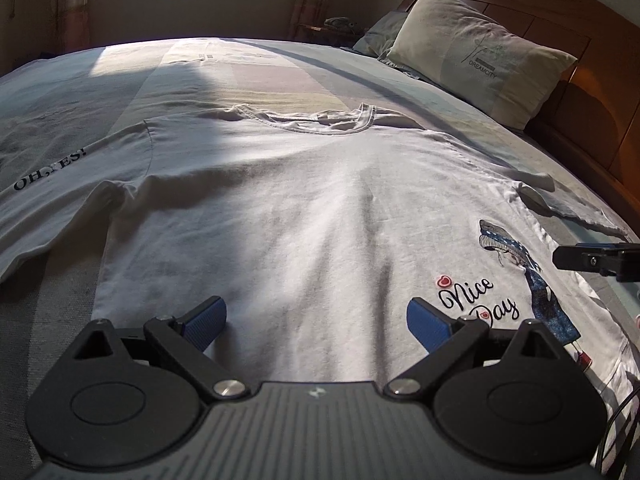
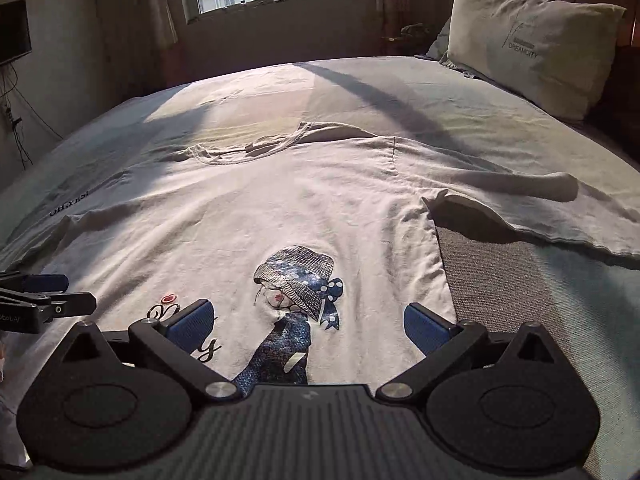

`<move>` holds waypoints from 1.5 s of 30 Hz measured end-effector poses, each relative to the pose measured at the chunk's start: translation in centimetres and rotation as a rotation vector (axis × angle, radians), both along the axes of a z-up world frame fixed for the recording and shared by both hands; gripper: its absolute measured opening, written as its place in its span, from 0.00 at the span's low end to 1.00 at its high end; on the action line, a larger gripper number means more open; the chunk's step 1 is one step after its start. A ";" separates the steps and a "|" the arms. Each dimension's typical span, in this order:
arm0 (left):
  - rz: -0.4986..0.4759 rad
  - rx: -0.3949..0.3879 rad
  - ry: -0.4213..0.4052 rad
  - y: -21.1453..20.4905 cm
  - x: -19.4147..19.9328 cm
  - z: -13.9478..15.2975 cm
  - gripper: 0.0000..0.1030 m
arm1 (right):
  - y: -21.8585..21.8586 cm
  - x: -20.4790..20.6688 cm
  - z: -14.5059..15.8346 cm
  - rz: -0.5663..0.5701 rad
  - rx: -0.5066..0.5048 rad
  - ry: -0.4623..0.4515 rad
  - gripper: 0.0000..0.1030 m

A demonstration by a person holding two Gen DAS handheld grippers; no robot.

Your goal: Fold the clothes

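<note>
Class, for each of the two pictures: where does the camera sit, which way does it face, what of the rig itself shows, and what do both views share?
Left wrist: sits on the left gripper, low over the hem, facing the collar and window; its open blue fingers show, the right gripper at right.
Right wrist: on the right gripper, facing likewise; the left gripper at left.
Shared: white T-shirt, pillow.
</note>
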State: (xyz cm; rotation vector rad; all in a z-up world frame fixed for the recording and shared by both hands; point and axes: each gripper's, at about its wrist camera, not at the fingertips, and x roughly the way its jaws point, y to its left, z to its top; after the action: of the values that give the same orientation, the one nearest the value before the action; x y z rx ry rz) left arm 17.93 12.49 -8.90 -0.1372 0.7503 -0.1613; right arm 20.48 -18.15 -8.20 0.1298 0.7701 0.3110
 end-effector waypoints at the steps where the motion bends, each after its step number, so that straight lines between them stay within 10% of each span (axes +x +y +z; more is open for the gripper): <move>1: 0.003 -0.008 -0.001 0.0 0.2 0.0 0.94 | -0.7 1.3 -0.8 0.012 0.058 0.060 1.00; 3: 0.000 -0.030 -0.007 -0.1 0.5 0.1 0.94 | -1.7 3.3 -2.1 0.031 0.120 0.115 1.00; 7: -0.014 -0.059 -0.008 -0.2 0.9 0.1 0.94 | -3.0 5.6 -3.1 -0.102 -0.131 0.035 1.00; 13: 0.006 0.012 -0.026 -0.6 0.6 0.1 0.94 | -6.4 5.4 0.5 -0.173 0.133 -0.034 1.00; 17: 0.013 0.067 -0.006 -0.9 0.9 -0.6 0.94 | -4.2 6.5 -1.2 -0.073 0.312 0.086 1.00; 21: 0.055 0.091 -0.008 0.0 1.2 -0.6 0.95 | -1.3 6.1 -2.9 -0.072 0.144 0.033 1.00; 29: 0.023 -0.274 0.009 4.0 1.0 0.5 0.98 | 1.6 1.1 -0.5 0.051 0.043 0.059 1.00; 37: 0.147 -0.030 0.045 3.7 1.2 -0.1 0.98 | 0.8 -5.9 -2.1 0.032 -0.068 0.072 1.00; 45: -0.030 -0.141 0.016 2.0 -0.1 0.8 0.99 | -2.3 -9.0 -0.5 -0.023 -0.018 0.059 1.00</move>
State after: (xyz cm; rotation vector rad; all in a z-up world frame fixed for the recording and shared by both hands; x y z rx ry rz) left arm 17.80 14.49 -8.06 -0.2611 0.7572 -0.2421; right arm 11.46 -20.43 -8.69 0.1310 0.8292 0.2791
